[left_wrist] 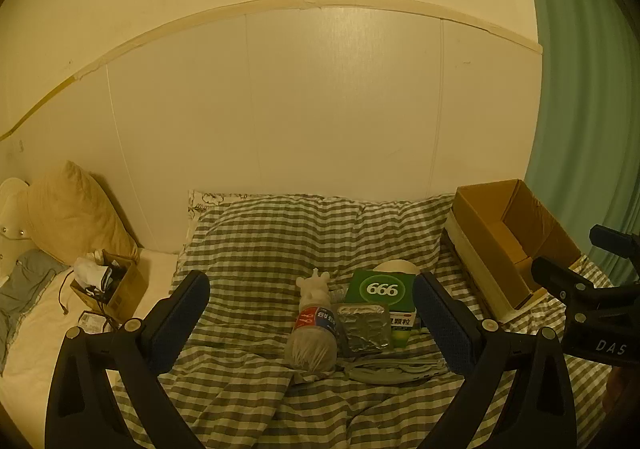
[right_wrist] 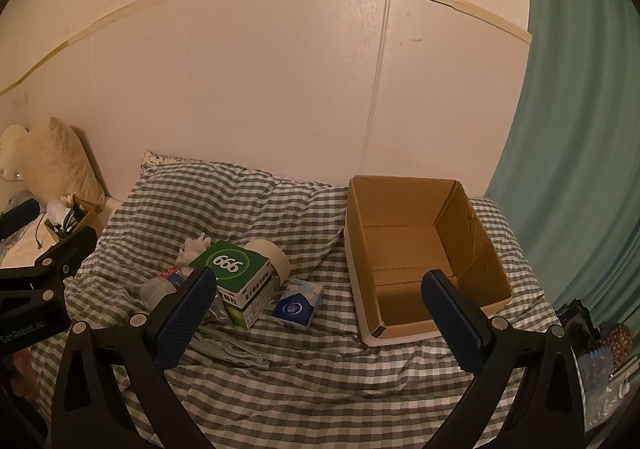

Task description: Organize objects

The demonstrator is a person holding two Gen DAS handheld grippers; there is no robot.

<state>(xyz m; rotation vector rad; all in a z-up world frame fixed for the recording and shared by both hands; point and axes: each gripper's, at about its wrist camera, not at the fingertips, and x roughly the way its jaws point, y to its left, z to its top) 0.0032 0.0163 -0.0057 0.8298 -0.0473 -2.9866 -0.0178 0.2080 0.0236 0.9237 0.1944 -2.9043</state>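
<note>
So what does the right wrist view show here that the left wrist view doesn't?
Only the right wrist view shows the blue tissue pack beside the green box, the whole floor of the cardboard box, and clutter at the far right edge. Only the left wrist view shows the foil blister pack clearly. Both share the green 666 box, bottle, tape roll, and open, empty left gripper and right gripper.

Both grippers, the left gripper [left_wrist: 312,313] and the right gripper [right_wrist: 320,297], are matte black plastic with round silver screws, blue textured pads [right_wrist: 188,313] and white lettering on the bodies.
</note>
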